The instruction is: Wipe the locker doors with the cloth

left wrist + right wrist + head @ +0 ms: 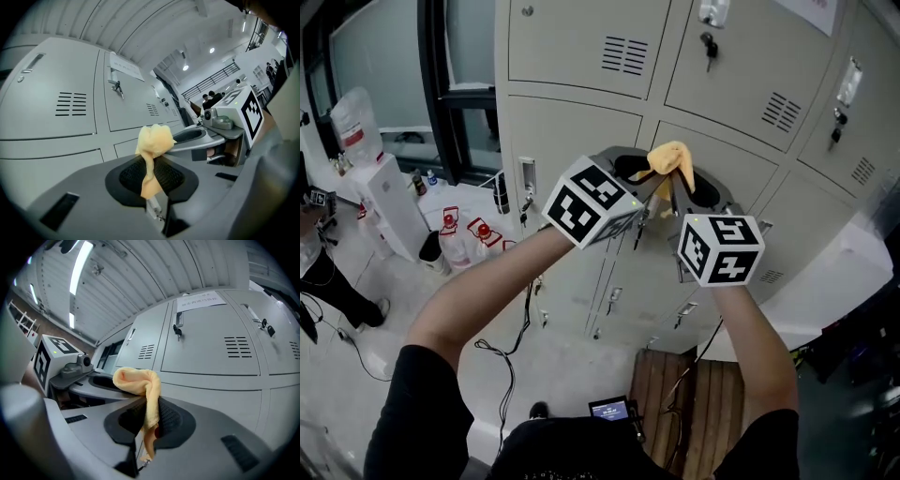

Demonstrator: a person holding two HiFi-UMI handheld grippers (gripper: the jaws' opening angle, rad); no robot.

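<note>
The cloth (pixel 667 159) was kept bunched up just off the locker doors (pixel 572 122), pinched at once by the closed left tool (pixel 151 174) and closed right tool (pixel 149 420), probably so it could be regripped before wiping.

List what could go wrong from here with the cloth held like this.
1. The left gripper and the right gripper are both shut on the same yellow cloth. Pulling them apart may yank it out of one.
2. The cloth is bunched into a wad, so little fabric would meet the locker doors, and the hard jaws might scrape the paint.
3. Keys hang in the locks, and the cloth or a gripper could snag on them.
</note>
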